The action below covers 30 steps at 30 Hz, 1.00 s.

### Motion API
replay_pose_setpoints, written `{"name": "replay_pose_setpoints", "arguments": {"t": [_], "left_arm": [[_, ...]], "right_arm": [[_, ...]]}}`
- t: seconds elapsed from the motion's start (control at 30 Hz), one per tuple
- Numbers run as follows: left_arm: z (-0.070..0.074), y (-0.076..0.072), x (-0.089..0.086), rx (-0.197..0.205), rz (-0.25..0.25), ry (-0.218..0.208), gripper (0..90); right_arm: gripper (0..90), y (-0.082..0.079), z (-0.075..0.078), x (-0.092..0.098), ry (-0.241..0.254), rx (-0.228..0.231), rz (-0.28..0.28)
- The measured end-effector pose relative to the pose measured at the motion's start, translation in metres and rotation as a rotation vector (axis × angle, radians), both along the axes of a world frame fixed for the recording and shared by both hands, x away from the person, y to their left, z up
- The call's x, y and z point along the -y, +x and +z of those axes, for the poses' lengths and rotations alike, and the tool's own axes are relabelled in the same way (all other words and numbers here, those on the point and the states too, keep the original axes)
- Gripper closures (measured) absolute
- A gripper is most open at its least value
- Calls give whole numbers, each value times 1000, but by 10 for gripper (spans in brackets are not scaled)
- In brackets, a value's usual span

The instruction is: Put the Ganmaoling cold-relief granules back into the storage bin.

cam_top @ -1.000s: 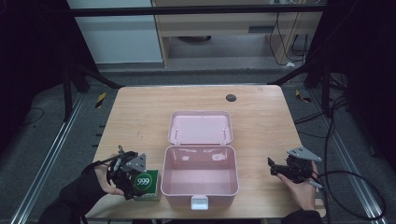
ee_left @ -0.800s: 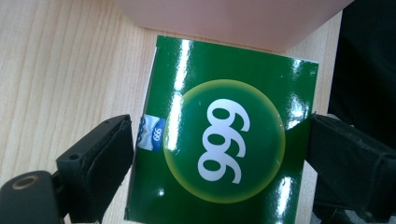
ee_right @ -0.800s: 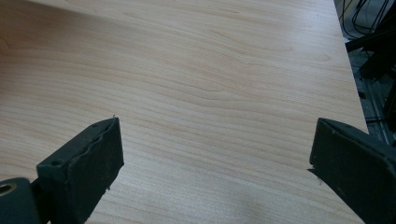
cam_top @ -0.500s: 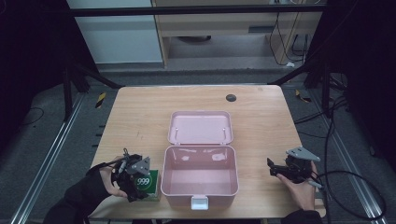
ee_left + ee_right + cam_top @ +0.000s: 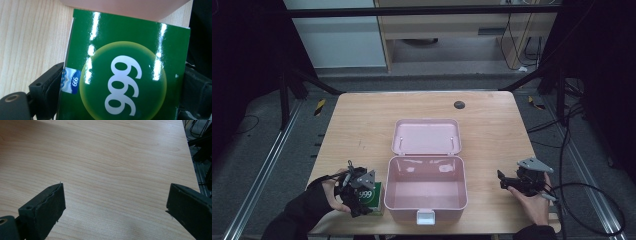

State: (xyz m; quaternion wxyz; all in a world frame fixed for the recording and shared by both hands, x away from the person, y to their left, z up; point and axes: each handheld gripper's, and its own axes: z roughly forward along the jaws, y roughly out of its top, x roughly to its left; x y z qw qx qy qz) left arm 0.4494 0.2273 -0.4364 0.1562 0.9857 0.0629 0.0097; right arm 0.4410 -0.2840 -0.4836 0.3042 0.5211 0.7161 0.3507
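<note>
The left gripper [image 5: 362, 197] has its two black jaws closed against the sides of a green box [image 5: 125, 67] marked 999, which sits between them and just beside the near left corner of the open pink case [image 5: 426, 192] on the wooden table [image 5: 362, 125]. The case's lid lies flat beyond it. Well across the case, the right gripper [image 5: 115, 205] hovers low over bare tabletop with its jaws spread wide apart and nothing between them.

Bare table [image 5: 497, 125] around open pink box [image 5: 426, 187], central obstacle
</note>
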Motion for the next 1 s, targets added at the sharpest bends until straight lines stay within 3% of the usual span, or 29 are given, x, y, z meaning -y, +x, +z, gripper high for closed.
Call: {"name": "replay_pose_setpoints", "arguments": {"t": [0.63, 1.0], "left_arm": [[5, -2, -5, 14, 12, 10, 137], [50, -1, -15, 45, 46, -42, 139]], "right_arm": [[24, 0, 0, 0, -2, -1, -5], [24, 0, 1, 0, -1, 0, -5]]}}
